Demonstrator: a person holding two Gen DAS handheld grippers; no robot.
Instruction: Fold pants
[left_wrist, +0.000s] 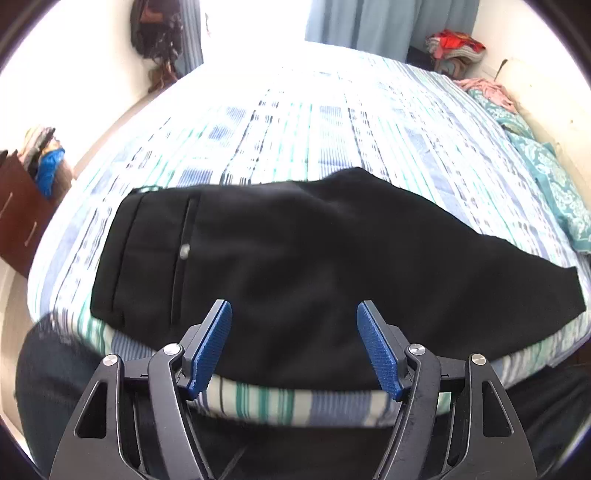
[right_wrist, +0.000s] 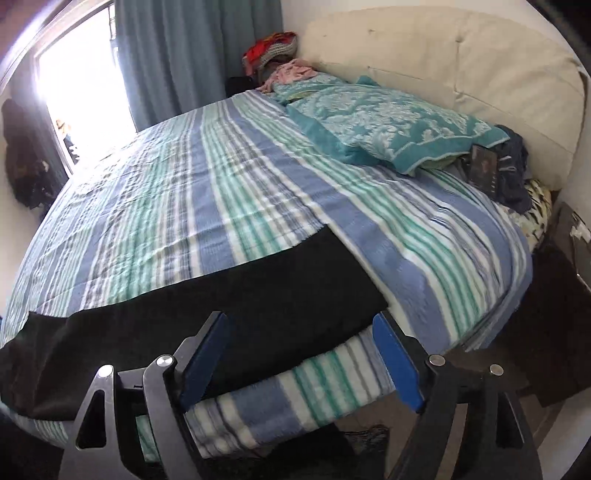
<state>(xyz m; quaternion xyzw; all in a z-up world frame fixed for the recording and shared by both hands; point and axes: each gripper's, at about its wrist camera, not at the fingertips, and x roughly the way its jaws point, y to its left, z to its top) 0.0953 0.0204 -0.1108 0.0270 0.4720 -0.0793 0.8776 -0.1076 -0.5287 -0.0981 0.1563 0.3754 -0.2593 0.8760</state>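
Black pants (left_wrist: 295, 251) lie flat along the near edge of the striped bed (left_wrist: 295, 140), waistband and back pocket at the left, legs running right. My left gripper (left_wrist: 294, 314) is open and empty, just above the pants' near edge around the seat. In the right wrist view the leg end of the pants (right_wrist: 229, 295) lies across the bed (right_wrist: 184, 192) near its front edge. My right gripper (right_wrist: 299, 325) is open and empty, hovering over the hem end.
Teal patterned pillows (right_wrist: 384, 125) and a cream headboard (right_wrist: 461, 59) are at the right end of the bed. A brown dresser (left_wrist: 22, 214) stands at the left. Clothes are piled in the far corner (left_wrist: 456, 46). A dark nightstand (right_wrist: 565, 295) is at the right.
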